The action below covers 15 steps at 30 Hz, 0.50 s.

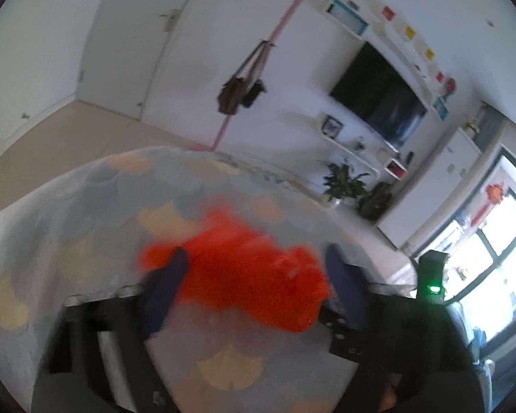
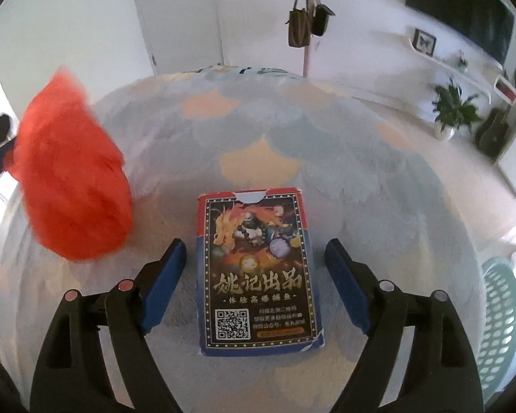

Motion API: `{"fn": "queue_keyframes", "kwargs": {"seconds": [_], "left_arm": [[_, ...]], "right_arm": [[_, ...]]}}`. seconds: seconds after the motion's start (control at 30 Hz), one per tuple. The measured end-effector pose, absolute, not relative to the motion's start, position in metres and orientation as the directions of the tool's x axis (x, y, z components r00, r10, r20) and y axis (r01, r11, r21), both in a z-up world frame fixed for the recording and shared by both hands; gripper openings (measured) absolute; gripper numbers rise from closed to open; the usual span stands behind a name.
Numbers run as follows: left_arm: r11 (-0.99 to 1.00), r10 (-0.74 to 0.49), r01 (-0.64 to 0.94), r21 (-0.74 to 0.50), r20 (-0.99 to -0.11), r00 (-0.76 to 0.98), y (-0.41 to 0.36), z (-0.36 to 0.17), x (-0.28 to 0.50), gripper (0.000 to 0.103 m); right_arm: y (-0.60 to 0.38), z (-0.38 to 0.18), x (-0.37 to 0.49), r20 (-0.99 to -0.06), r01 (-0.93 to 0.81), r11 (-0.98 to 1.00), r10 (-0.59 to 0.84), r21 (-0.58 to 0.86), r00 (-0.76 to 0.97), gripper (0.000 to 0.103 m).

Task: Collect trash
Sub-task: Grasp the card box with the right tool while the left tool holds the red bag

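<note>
The right tool [image 2: 254, 253] stands spread wide, grasping nothing. A flat rectangular cardboard card box [image 2: 258, 272] with a dark printed face, gold characters and a QR code lies flat on the counter [image 2: 378, 179] between the two blue-padded fingers [image 2: 167, 275], touching neither. Its notched top edge points away from the tool.

The left tool [image 1: 254, 275] also stands spread. A crumpled orange-red plastic bag [image 1: 251, 275] fills the gap between its blue fingers [image 1: 168, 282]. Motion blur hides whether the pads touch the bag, so a grasp cannot be confirmed. In the right wrist view the same bag [image 2: 72, 172] appears raised at the left, beside the card box and apart from it, with a dark tool finger at its left edge.

The counter carries a soft cloth cover in pale blue-grey with a peach and yellow scallop pattern. A teal perforated plastic basket [image 2: 498, 316] stands just beyond the counter's right edge.

The room has white walls, a white door [image 2: 179, 17], a pink coat stand [image 1: 258, 69] with hanging bags, a wall-mounted black television [image 1: 378, 93] and a green potted plant [image 2: 452, 110].
</note>
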<state>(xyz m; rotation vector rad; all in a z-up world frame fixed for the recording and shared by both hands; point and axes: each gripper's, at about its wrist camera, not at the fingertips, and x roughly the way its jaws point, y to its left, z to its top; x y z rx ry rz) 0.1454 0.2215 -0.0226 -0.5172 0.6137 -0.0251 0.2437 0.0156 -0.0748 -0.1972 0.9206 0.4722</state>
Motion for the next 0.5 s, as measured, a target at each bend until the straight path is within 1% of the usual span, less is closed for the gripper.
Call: {"fn": "queue_keyframes", "kwargs": {"seconds": [0.07, 0.1, 0.13, 0.2, 0.37, 0.43, 0.5], "left_arm": [[0.853, -0.229, -0.112, -0.509, -0.558, 0.797, 0.221, -0.033, 0.154, 0.080], [0.853, -0.235, -0.112, -0.509, -0.568, 0.789, 0.219, -0.036, 0.158, 0.080], [0.862, -0.229, -0.123, -0.491, -0.595, 0.771, 0.216, -0.040, 0.164, 0.080], [0.871, -0.203, -0.151, -0.467, -0.624, 0.755, 0.214, -0.045, 0.169, 0.080], [0.871, -0.161, -0.192, -0.452, -0.632, 0.758, 0.222, -0.043, 0.149, 0.080], [0.868, -0.139, -0.228, -0.442, -0.655, 0.743, 0.226, -0.043, 0.138, 0.081], [0.859, -0.161, -0.242, -0.451, -0.687, 0.708, 0.226, -0.047, 0.135, 0.081]], "right_arm": [[0.016, -0.075, 0.243, -0.801, -0.478, 0.878, 0.312, 0.038, 0.510, 0.077], [0.017, -0.075, 0.243, -0.800, -0.481, 0.876, 0.319, 0.043, 0.509, 0.072], [0.017, -0.075, 0.243, -0.796, -0.486, 0.873, 0.321, 0.039, 0.514, 0.064], [0.017, -0.073, 0.239, -0.792, -0.501, 0.865, 0.328, 0.032, 0.515, 0.057], [0.010, -0.072, 0.229, -0.776, -0.510, 0.859, 0.348, 0.038, 0.527, 0.057], [0.006, -0.071, 0.230, -0.767, -0.501, 0.864, 0.356, 0.052, 0.534, 0.056], [0.000, -0.069, 0.231, -0.756, -0.488, 0.869, 0.374, 0.083, 0.537, 0.056]]}}
